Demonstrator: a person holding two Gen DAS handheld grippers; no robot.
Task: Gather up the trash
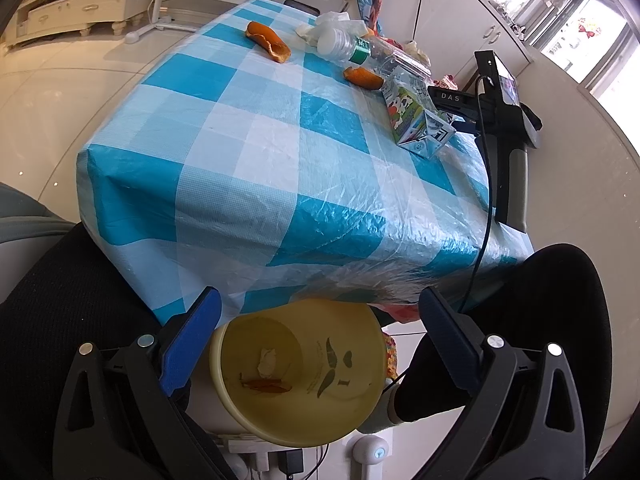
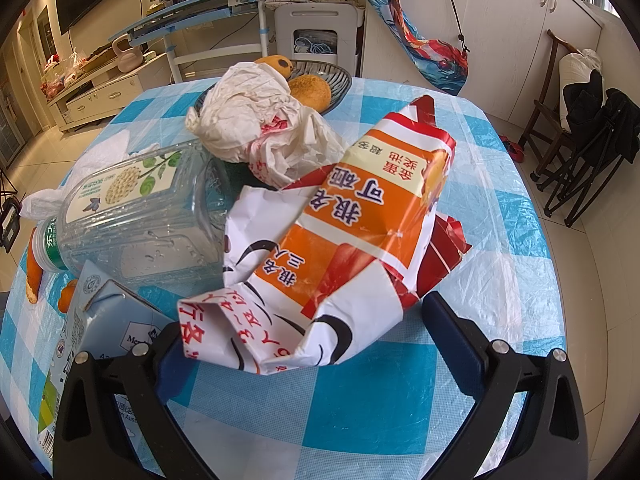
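My left gripper (image 1: 319,300) is open, held low over a yellow bin (image 1: 360,396) on the floor below the table's near edge. An orange peel (image 1: 266,386) and a white scrap (image 1: 267,361) lie in the bin. On the checked tablecloth (image 1: 256,128) are two more orange peels (image 1: 267,42) (image 1: 362,76), a clear bottle (image 1: 354,50) and a milk carton (image 1: 416,120). My right gripper (image 2: 304,320) is open, its fingers on either side of the near end of an orange-and-white wrapper (image 2: 352,240). Beside the wrapper lie the bottle (image 2: 136,216), crumpled paper (image 2: 256,120) and the carton (image 2: 104,320).
A dark plate (image 2: 340,76) with bread rolls sits at the table's far side. A person's dark-clothed legs (image 1: 60,320) flank the bin. A power strip (image 1: 256,448) lies on the floor beneath it. A folding chair (image 2: 580,140) stands right of the table.
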